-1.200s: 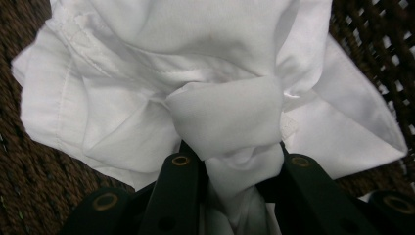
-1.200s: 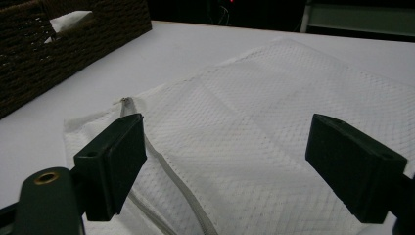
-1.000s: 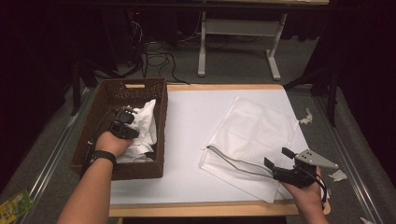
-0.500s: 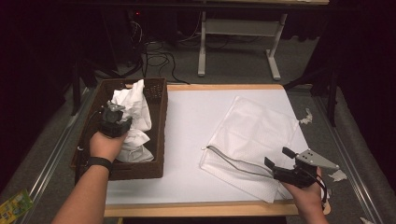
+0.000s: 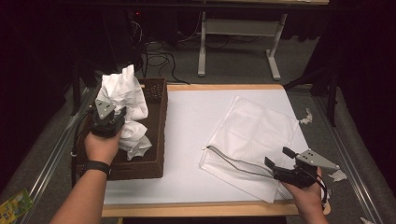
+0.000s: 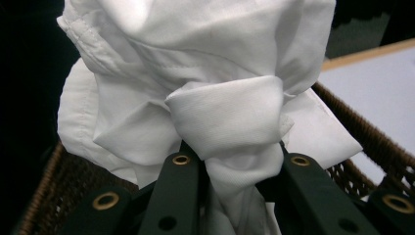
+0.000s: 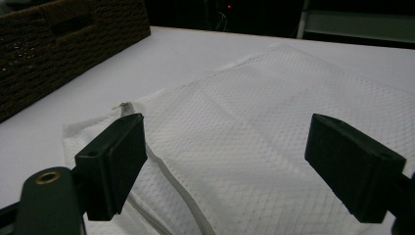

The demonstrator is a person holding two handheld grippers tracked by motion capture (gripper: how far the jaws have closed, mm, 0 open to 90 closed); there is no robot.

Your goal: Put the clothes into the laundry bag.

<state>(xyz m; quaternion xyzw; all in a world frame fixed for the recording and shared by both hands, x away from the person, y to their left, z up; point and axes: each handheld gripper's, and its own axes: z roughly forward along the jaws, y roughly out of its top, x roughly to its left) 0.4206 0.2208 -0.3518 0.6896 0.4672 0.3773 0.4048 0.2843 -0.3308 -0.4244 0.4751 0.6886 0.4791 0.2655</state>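
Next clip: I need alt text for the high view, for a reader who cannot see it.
The left gripper holds a crumpled white cloth lifted above a brown wicker basket at the left of a white table. At the right, the right gripper hovers with open jaws over the corner of a flat white mesh bag with a zip.

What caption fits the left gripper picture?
Left gripper pinches a bunched white cloth above the brown wicker basket.

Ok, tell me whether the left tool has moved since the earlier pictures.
Yes. The left tool rose with the white cloth, lifting it above the wicker basket rim, toward its far end.
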